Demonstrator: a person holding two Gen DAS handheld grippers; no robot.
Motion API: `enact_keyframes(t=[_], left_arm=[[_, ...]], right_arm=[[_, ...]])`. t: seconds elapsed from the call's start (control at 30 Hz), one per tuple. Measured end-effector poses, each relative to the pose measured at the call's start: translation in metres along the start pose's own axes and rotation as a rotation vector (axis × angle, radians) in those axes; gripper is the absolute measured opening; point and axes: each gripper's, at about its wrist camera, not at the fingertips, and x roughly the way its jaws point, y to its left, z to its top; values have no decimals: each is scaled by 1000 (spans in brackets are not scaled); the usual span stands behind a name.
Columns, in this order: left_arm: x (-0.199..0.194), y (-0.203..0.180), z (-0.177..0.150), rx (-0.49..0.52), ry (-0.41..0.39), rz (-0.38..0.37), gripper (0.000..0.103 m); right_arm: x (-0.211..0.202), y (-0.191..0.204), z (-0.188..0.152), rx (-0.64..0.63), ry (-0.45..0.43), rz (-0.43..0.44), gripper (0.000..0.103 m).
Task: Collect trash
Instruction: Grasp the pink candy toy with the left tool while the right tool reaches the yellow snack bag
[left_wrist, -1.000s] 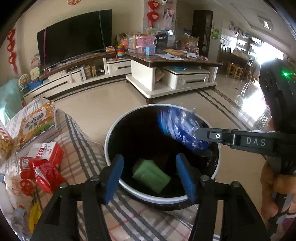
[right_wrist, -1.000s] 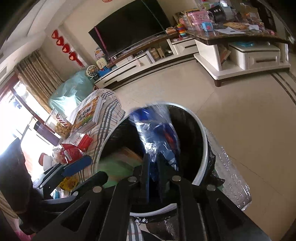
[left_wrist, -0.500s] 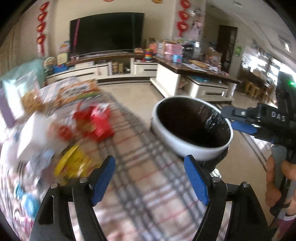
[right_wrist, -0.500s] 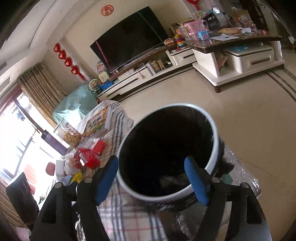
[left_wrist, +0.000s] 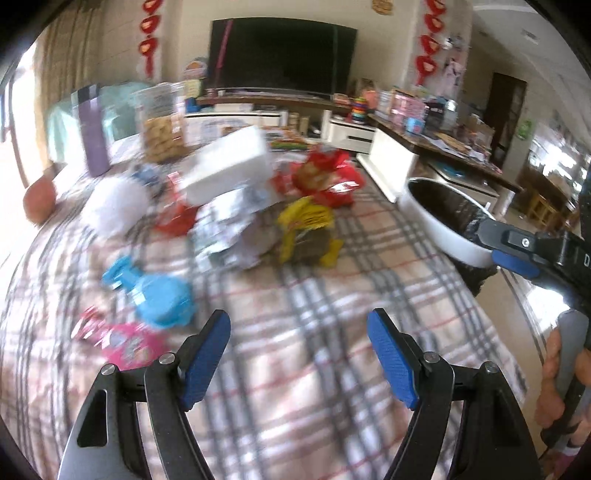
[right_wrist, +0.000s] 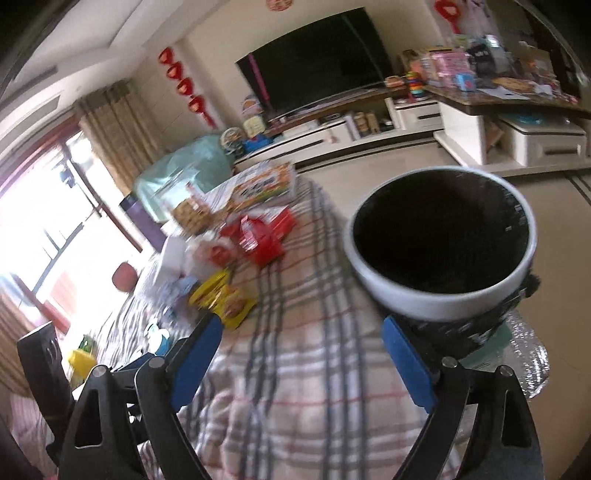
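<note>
A white trash bin with a black liner (right_wrist: 443, 243) stands at the right end of the plaid-covered table (left_wrist: 314, 332); it also shows in the left wrist view (left_wrist: 443, 218). Trash lies in a pile on the cloth: a yellow wrapper (left_wrist: 306, 229), red packets (left_wrist: 328, 177), a white box (left_wrist: 229, 166), silver wrappers (left_wrist: 232, 225), a blue item (left_wrist: 155, 291) and a pink packet (left_wrist: 125, 339). My left gripper (left_wrist: 299, 354) is open and empty above the cloth. My right gripper (right_wrist: 303, 358) is open and empty, just before the bin.
A purple bottle (left_wrist: 94, 136) and a jar of snacks (left_wrist: 160, 125) stand at the table's far left. A TV (left_wrist: 280, 59) and low cabinet are behind. A cluttered coffee table (right_wrist: 517, 110) stands on the floor beyond the bin.
My right gripper opened and dropped the blue wrapper into the bin, then drew back. My left gripper swung left from the bin toward the trash pile on the table.
</note>
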Motion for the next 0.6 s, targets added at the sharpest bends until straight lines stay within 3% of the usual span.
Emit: enact_keyframes(t=[0.3, 0.6], left_arm=[[-55, 33, -29, -113, -21, 78, 77], [-75, 52, -46, -191, 3, 153, 77]], right_arm=[[19, 42, -30, -58, 44, 24, 90], [38, 75, -46, -143, 73, 33, 90]])
